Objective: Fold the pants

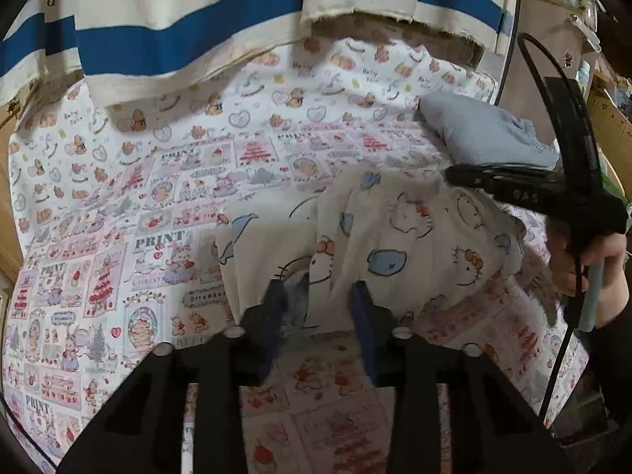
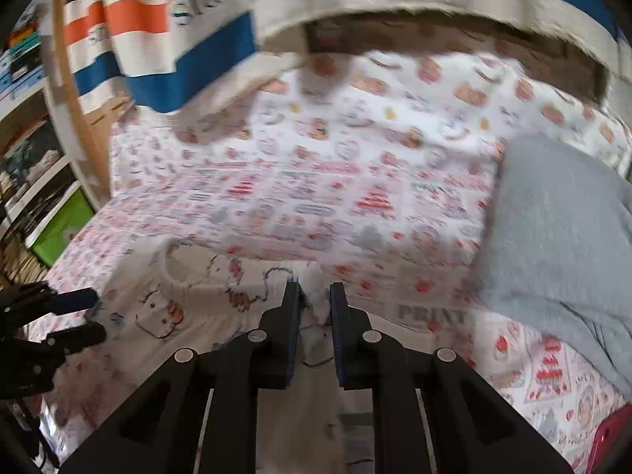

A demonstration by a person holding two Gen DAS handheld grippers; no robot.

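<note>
Left gripper [image 1: 318, 296]: its blue-padded fingers stand apart around a raised fold of the pants; whether the pads actually press the cloth cannot be told.
Right gripper [image 2: 315, 296]: its fingers stand close together, pinching a white tuft of the pants' edge between them.
Pants [image 1: 395, 237]: cream, soft and fleecy, printed with cat faces and blue blobs; bunched and lifted off the bed between the two grippers, nearer the right side of the left wrist view.
Person's hand [image 1: 584, 264]: wrapped around the right gripper's handle at the far right of the left wrist view, a black cable running beside it.
Bedsheet [image 1: 118, 197]: smooth cotton, white and pink, patterned with bears, hearts and "PRINT" panels; it lies under the pants.
Grey garment [image 1: 486, 138]: plush, folded into a rounded block, resting on the sheet beyond the pants.
Striped cloth [image 1: 177, 27]: coarse, blue, cream and orange, hanging behind the bed.
Green bin [image 2: 63, 225]: on a shelf left of the bed; contents unreadable.
</note>
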